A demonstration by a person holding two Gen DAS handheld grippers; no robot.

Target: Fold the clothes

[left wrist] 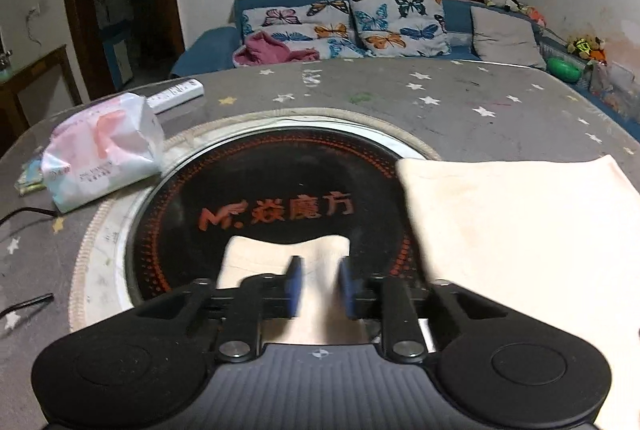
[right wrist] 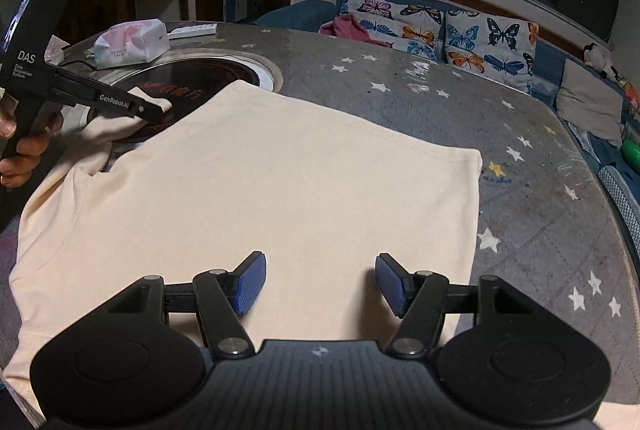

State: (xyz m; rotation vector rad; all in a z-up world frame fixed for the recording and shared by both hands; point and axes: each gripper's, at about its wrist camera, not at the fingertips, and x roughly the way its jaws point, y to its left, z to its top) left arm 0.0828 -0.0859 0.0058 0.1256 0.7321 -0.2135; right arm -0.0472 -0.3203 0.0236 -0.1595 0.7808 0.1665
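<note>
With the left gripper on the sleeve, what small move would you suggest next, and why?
Probably carry the sleeve inward onto the shirt body. The left gripper is shut on that sleeve, which lies out over the black cooktop, while the right gripper hangs open above the flat body.

Black tongs (right wrist: 320, 284) with ribbed blue pads (right wrist: 250, 282), silver pivot screws, white "DAS" and "GenRobot.AI" lettering.

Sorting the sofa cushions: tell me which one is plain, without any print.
The grey cushion, furthest right on the blue sofa. The two cushions left of it carry coloured butterflies: one beside it, one further left.
</note>
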